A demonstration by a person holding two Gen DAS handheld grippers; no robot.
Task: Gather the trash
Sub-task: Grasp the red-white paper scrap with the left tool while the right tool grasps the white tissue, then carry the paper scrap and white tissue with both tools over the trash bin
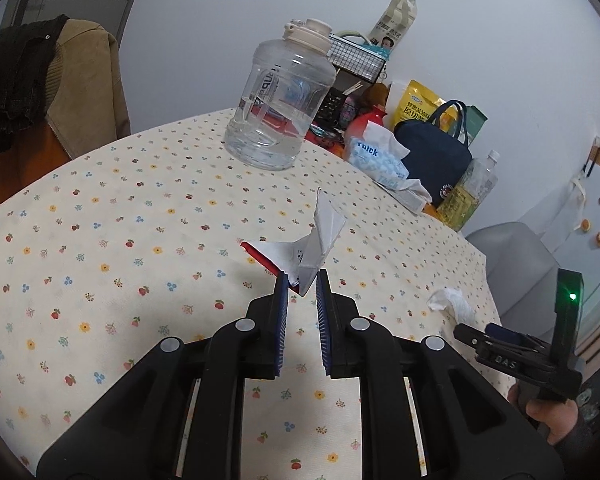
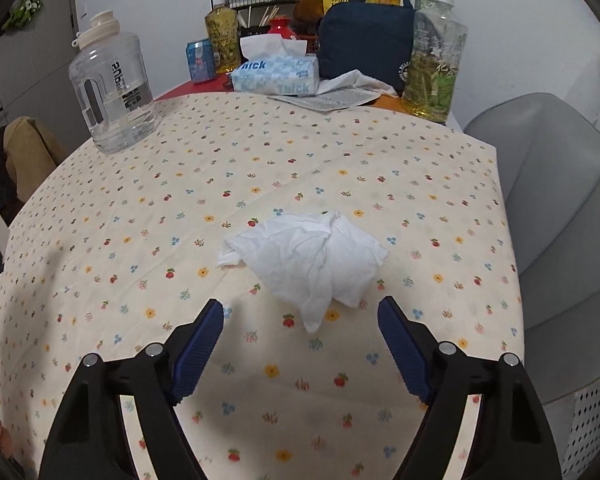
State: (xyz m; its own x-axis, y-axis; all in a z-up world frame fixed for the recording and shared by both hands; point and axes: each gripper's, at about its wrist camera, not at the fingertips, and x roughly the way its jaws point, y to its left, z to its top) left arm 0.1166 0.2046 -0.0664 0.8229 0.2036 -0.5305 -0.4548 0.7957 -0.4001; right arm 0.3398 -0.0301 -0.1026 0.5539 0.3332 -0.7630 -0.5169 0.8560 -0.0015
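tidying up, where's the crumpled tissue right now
The crumpled tissue lies on the floral tablecloth, just ahead of the open right hand-held gripper, near the table's right edge.

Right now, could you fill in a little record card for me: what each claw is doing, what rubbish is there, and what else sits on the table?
left gripper: shut on torn wrapper, red and white, lifted off the cloth
right gripper: open, just short of the crumpled tissue
crumpled tissue: lying loose on the floral tablecloth
far side: clear water jug, tissue pack, navy bag
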